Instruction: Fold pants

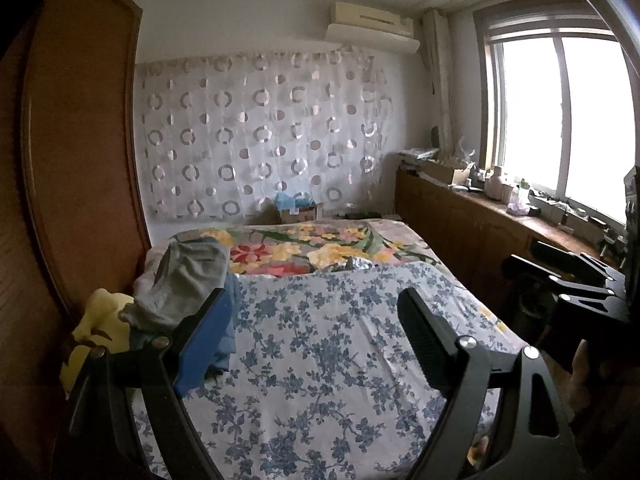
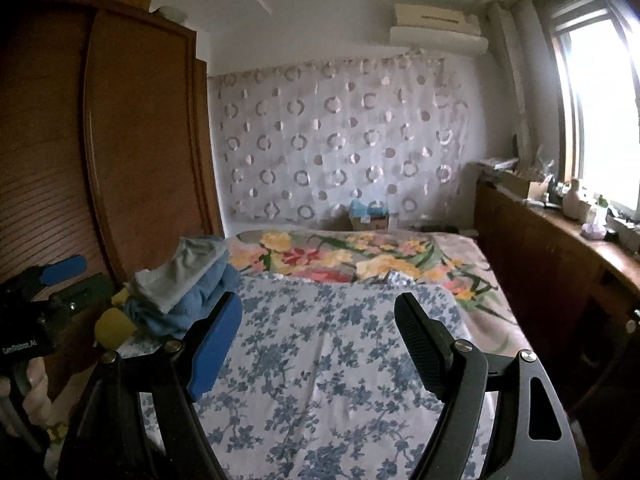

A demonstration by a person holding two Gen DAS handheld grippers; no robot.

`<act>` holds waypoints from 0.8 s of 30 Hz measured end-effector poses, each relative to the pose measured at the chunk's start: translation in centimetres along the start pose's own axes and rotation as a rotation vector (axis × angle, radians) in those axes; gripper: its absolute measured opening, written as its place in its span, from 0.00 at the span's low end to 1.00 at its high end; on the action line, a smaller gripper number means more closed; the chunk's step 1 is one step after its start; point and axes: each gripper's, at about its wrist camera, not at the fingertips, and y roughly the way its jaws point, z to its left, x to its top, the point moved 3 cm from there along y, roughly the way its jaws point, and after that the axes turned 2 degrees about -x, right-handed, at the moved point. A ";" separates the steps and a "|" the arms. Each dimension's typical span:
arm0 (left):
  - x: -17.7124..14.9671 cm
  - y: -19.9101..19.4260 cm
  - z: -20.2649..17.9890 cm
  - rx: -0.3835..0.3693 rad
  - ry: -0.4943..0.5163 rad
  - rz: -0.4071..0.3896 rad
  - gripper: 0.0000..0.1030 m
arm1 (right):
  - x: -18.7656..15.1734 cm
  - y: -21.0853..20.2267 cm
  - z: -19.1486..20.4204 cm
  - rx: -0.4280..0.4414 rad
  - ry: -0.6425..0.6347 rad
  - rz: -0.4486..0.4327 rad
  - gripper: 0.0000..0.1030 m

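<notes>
A heap of clothes lies at the bed's left edge: a grey garment (image 1: 188, 280) on top of blue ones (image 1: 224, 340), beside a yellow item (image 1: 100, 320). The same heap shows in the right wrist view, with the grey garment (image 2: 188, 272) over the blue ones (image 2: 200, 300). I cannot tell which piece is the pants. My left gripper (image 1: 316, 340) is open and empty, held above the blue-flowered sheet (image 1: 320, 360), its left finger just in front of the heap. My right gripper (image 2: 320, 340) is open and empty above the same sheet (image 2: 320, 380), right of the heap.
A wooden wardrobe (image 1: 80, 140) stands left of the bed. A colourful floral blanket (image 1: 312, 248) covers the far half. A long wooden cabinet (image 1: 480, 224) with clutter runs under the window at the right. A patterned curtain (image 1: 260, 136) hangs on the far wall.
</notes>
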 end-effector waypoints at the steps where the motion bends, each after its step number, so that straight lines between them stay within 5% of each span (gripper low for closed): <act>1: 0.0 -0.3 -0.2 0.002 0.001 -0.003 0.83 | 0.0 -0.2 0.2 -0.009 -0.004 -0.008 0.78; 24: 0.5 -2.0 0.2 0.028 -0.001 -0.024 0.83 | -1.0 -1.0 0.6 -0.050 -0.001 -0.038 0.83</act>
